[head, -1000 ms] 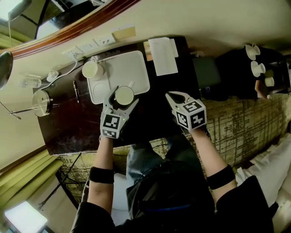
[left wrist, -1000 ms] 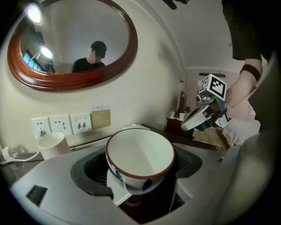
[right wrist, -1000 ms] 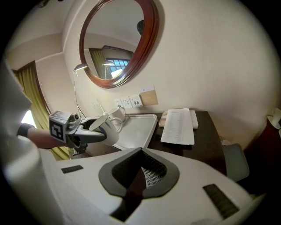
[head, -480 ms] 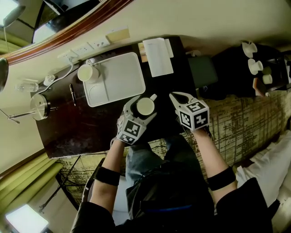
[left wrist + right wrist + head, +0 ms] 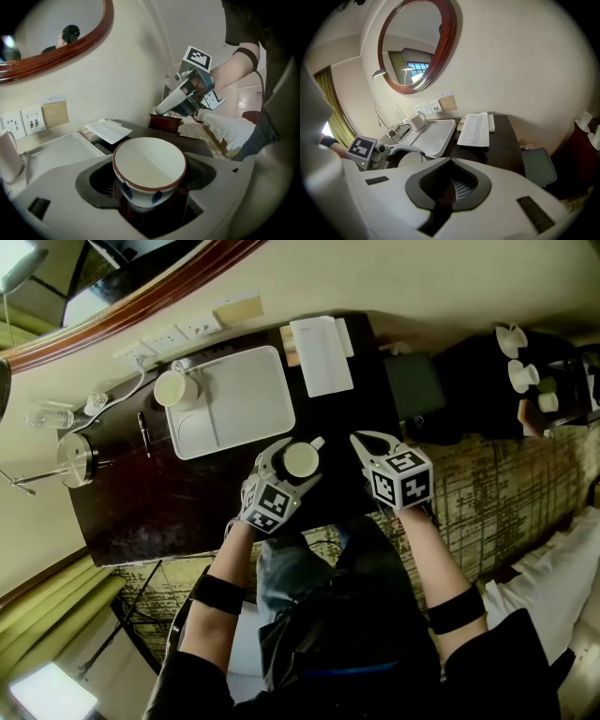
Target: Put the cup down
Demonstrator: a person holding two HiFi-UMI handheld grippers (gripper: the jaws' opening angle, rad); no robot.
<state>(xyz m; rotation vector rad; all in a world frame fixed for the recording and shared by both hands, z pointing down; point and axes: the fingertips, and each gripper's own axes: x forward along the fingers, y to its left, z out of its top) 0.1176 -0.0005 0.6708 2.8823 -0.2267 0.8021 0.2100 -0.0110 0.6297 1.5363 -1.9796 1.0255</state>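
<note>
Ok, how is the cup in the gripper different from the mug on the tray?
The cup has a reddish rim and blue spots; the mug is plain white. The cup sits between the left gripper's jaws, off the tray; the mug stands in the tray's corner. The mug has a handle; the cup shows none. Both are upright and mostly white.

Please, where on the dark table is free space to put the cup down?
The widest bare patch of the table lies between the tray, the pen and the left tool holding the cup. The tray is also bare right of its mug. The back left corner, with the round metal base, is crowded.
</note>
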